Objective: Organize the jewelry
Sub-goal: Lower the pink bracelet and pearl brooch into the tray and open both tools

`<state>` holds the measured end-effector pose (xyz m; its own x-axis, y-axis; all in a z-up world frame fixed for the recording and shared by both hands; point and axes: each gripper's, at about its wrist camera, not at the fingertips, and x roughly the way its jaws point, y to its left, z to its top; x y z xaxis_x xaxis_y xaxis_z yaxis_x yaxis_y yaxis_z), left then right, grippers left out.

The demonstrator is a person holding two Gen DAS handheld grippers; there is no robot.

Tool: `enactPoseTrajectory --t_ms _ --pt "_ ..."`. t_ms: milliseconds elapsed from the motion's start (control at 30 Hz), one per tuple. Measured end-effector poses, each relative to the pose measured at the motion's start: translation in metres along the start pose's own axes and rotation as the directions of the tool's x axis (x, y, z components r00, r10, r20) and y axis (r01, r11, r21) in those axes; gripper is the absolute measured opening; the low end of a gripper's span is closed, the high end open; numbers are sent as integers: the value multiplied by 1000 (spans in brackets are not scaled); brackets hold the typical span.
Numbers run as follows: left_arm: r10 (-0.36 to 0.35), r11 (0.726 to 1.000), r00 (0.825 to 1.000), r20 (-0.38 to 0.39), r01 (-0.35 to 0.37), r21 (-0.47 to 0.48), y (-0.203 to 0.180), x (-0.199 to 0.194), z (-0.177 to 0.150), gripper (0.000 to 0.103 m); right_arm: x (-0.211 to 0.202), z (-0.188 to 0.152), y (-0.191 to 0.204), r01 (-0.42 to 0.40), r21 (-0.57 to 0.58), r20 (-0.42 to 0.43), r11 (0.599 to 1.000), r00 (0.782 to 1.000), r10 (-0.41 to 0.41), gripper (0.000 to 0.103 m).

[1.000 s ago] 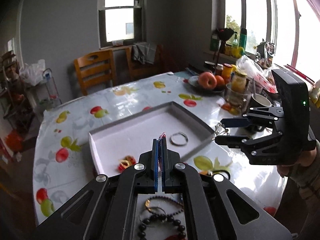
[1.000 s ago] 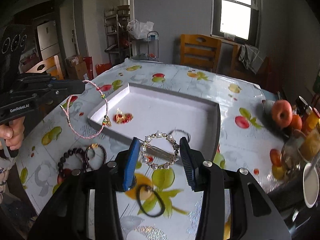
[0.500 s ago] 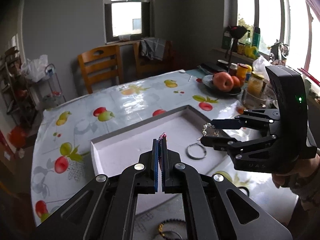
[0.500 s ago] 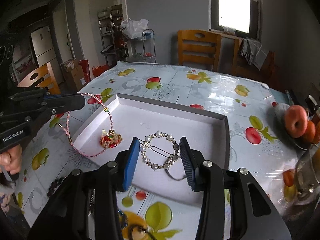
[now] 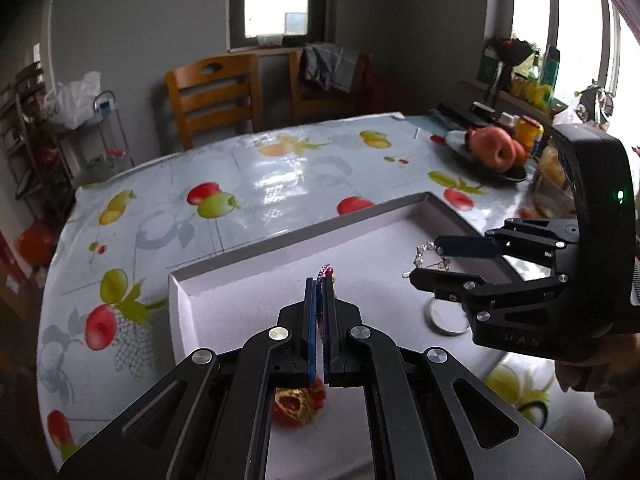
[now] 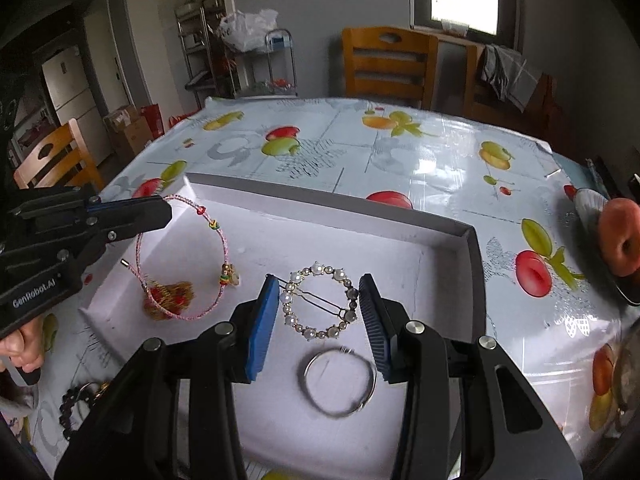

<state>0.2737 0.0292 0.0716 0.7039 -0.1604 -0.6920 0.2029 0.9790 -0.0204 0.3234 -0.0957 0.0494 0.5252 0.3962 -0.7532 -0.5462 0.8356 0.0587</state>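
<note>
My left gripper [image 5: 319, 280] is shut on a pink cord bracelet [image 6: 182, 258], which hangs over the left part of the white tray [image 6: 332, 196]; its loop dangles onto a red and gold ornament [image 6: 170, 298] on the tray floor. My right gripper [image 6: 318, 308] is shut on a round pearl hair clip [image 6: 318, 306] and holds it above the tray's middle. It also shows in the left wrist view [image 5: 430, 258]. A silver ring bangle [image 6: 340, 384] lies in the tray below the clip.
Dark bead bracelets [image 6: 78, 404] lie on the fruit-print tablecloth [image 6: 360, 140] left of the tray. A plate of apples [image 5: 496, 152] and jars [image 5: 528, 132] stand at the table's right edge. Wooden chairs [image 5: 212, 96] stand behind the table.
Both grippers have moved forward over the tray with their jewelry. The pink bracelet now hangs down onto the red and gold ornament; the pearl clip is over the tray's middle.
</note>
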Motion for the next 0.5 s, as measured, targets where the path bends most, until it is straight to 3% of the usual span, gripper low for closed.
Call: enactPoseTrajectory --t_ms 467,500 --pt "84 996 989 -125 -80 40 8 50 -10 4 47 4 -5 22 -10 -163 1000 986 -23 42" --pt "86 996 988 -128 -81 40 8 50 -11 8 47 4 -4 23 -11 -163 1000 986 -25 42"
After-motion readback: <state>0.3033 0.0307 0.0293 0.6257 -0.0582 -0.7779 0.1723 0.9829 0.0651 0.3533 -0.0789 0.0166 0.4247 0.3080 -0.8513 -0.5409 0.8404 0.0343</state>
